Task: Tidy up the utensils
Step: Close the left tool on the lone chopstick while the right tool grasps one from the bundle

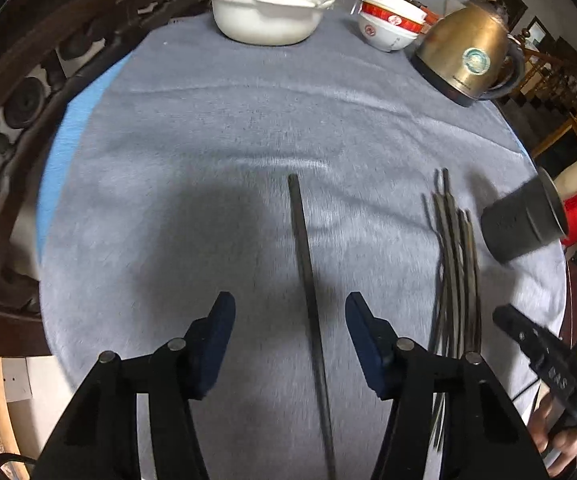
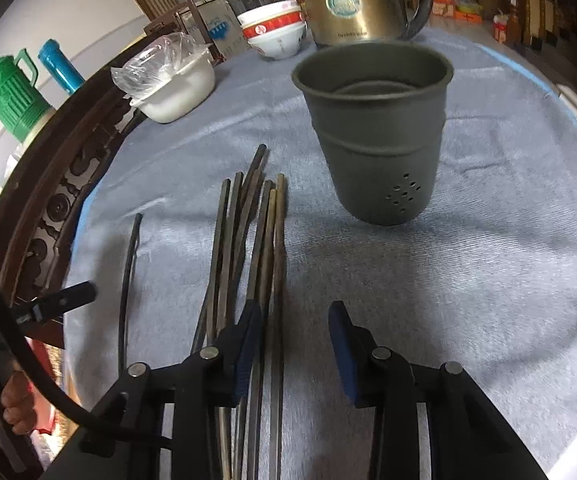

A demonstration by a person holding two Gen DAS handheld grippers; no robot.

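Dark chopsticks on a grey cloth, beside an upright holder.

One chopstick (image 1: 308, 300) lies alone at centre, between the spread fingers of the left gripper (image 1: 290, 312), untouched. The bundle (image 2: 248, 248), lower left of the right view, fans out unevenly; the right gripper (image 2: 294, 320) is spread, pinching nothing. The perforated grey holder (image 2: 376, 132) stands upper right. Near ends are hidden under the grippers; blur smears the sticks.
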